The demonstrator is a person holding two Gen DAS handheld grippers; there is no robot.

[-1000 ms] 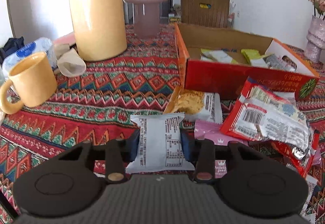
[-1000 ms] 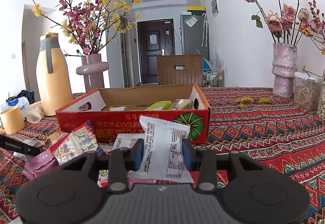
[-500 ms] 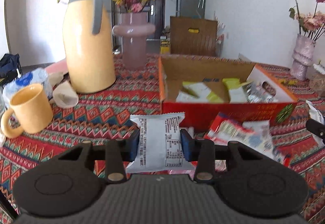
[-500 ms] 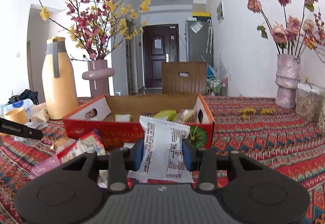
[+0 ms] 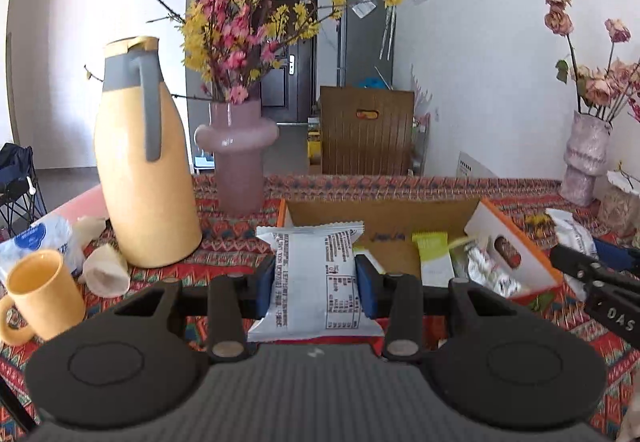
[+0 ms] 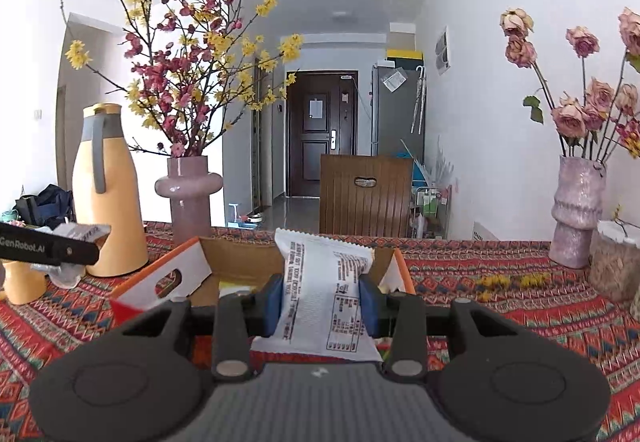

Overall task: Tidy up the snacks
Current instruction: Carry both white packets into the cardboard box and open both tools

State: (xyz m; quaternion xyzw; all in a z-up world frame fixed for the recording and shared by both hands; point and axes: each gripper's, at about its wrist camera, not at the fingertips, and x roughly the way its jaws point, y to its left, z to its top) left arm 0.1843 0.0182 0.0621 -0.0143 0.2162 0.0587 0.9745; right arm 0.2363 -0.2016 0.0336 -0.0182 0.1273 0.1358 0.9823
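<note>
My left gripper is shut on a white snack packet, held up in front of the open cardboard box. Inside the box lie a green packet and a silvery one. My right gripper is shut on a second white snack packet, just above the near rim of the same box. The right gripper's finger and its packet show at the right edge of the left wrist view. The left gripper's finger appears at the left edge of the right wrist view.
A tall yellow jug, a pink vase of blossoms, a yellow mug and paper cups stand left of the box on the patterned tablecloth. A rose vase and a jar stand at the right.
Both grippers have risen with their packets and tilted up, closing in on the box. The loose snacks on the cloth have dropped out of sight below the fingers.
</note>
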